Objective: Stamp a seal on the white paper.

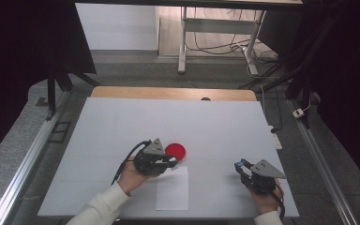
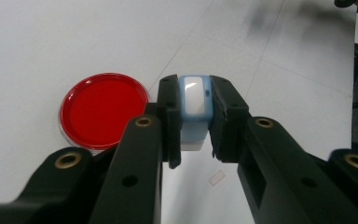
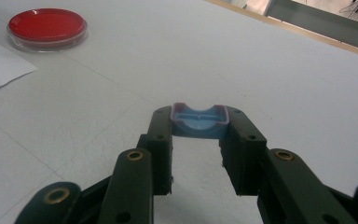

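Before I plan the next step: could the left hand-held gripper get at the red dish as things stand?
Probably not to grasp it: the left hand-held gripper is right beside the red dish with bare table between, but its jaws are shut on a blue-and-white piece.

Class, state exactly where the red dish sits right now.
In the high view the red dish lies on the white table, left of centre, just beyond the left claw and near the paper sheet.

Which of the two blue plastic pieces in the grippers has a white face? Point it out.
The pale blue plastic piece with the white oblong face, clamped in the left gripper. The right gripper holds a darker blue, hollow piece with reddish corners.
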